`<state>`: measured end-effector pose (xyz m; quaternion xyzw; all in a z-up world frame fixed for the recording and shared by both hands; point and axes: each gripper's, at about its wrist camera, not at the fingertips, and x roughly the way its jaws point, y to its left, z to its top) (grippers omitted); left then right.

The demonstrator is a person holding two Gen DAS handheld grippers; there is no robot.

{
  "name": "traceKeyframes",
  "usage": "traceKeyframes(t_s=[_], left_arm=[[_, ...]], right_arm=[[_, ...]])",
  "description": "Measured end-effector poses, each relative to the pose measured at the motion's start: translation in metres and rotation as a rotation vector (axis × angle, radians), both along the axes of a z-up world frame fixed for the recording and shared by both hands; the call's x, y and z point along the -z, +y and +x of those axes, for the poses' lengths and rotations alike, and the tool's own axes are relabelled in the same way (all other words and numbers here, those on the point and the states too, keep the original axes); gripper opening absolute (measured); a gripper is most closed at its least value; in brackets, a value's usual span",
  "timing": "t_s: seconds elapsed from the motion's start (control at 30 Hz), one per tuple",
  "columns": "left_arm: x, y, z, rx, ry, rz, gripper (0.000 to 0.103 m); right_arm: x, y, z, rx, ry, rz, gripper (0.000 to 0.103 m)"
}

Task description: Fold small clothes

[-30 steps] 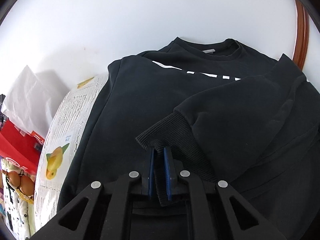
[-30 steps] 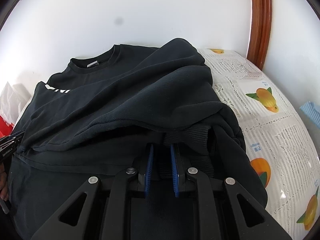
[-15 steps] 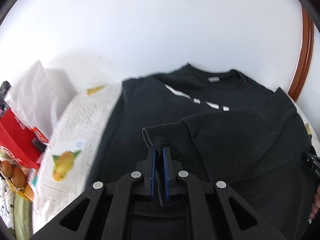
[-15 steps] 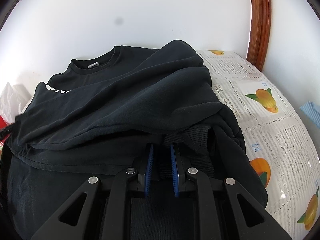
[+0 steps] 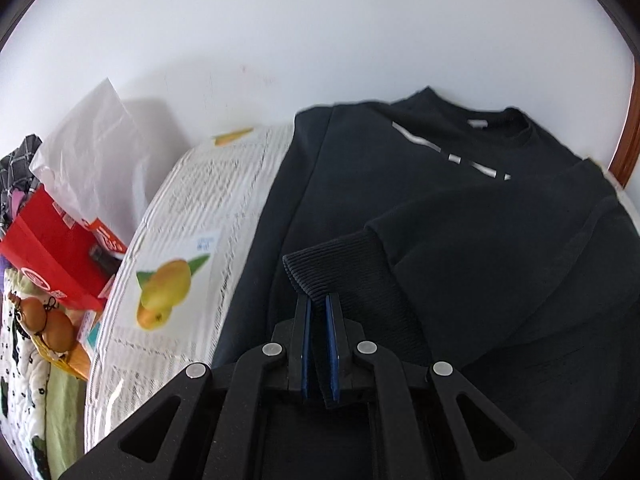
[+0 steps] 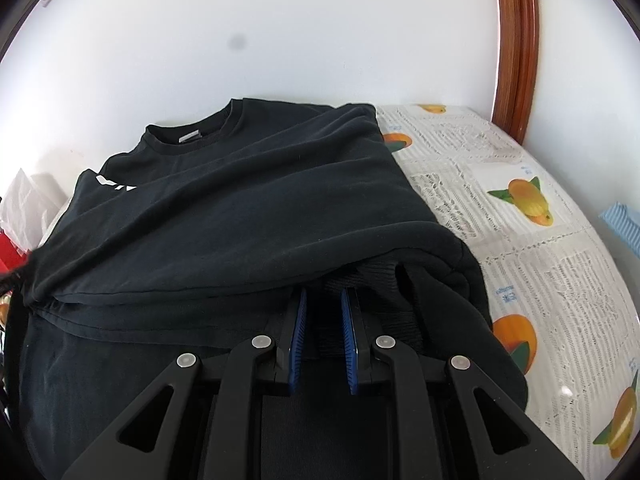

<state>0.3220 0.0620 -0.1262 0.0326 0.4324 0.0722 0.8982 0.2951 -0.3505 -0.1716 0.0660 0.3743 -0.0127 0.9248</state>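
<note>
A black sweatshirt [image 5: 400, 184] with a white chest print lies flat on the fruit-print tablecloth [image 5: 192, 240], collar toward the wall. My left gripper [image 5: 317, 300] is shut on the ribbed cuff [image 5: 336, 264] of one sleeve, which stretches across the sweatshirt's front. In the right wrist view the sweatshirt [image 6: 240, 208] shows a side folded over onto the body. My right gripper [image 6: 325, 294] is shut on a ribbed band [image 6: 360, 276] under that fold. Its fingertips are tucked beneath the overhanging cloth.
Left of the table sit a red box [image 5: 52, 248], a white plastic bag [image 5: 92, 160] and brown round items [image 5: 44, 320]. A white wall stands just behind the table. A wooden frame [image 6: 516, 48] and a blue striped cloth [image 6: 624, 224] are on the right.
My left gripper has carried the cuff leftward across the sweatshirt, so the sleeve now lies drawn out and more tablecloth shows. The right gripper has stayed put, still gripping.
</note>
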Motion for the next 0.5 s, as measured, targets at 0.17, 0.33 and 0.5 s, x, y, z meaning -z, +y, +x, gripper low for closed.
traceKeyframes(t_s=[0.17,0.33,0.5], left_arm=[[0.004,-0.001,-0.002,-0.009,0.019,0.022,0.011],[0.001,0.001,-0.008,-0.02,0.03,0.03,0.013],[-0.005,0.0,-0.022,-0.026,0.021,0.053,0.023]], right_arm=[[-0.01,0.0,-0.012,0.007,-0.067,-0.013,0.016],[-0.019,0.008,-0.022,-0.011,-0.121,-0.056,0.016],[-0.03,0.019,-0.033,-0.057,-0.185,-0.069,0.016]])
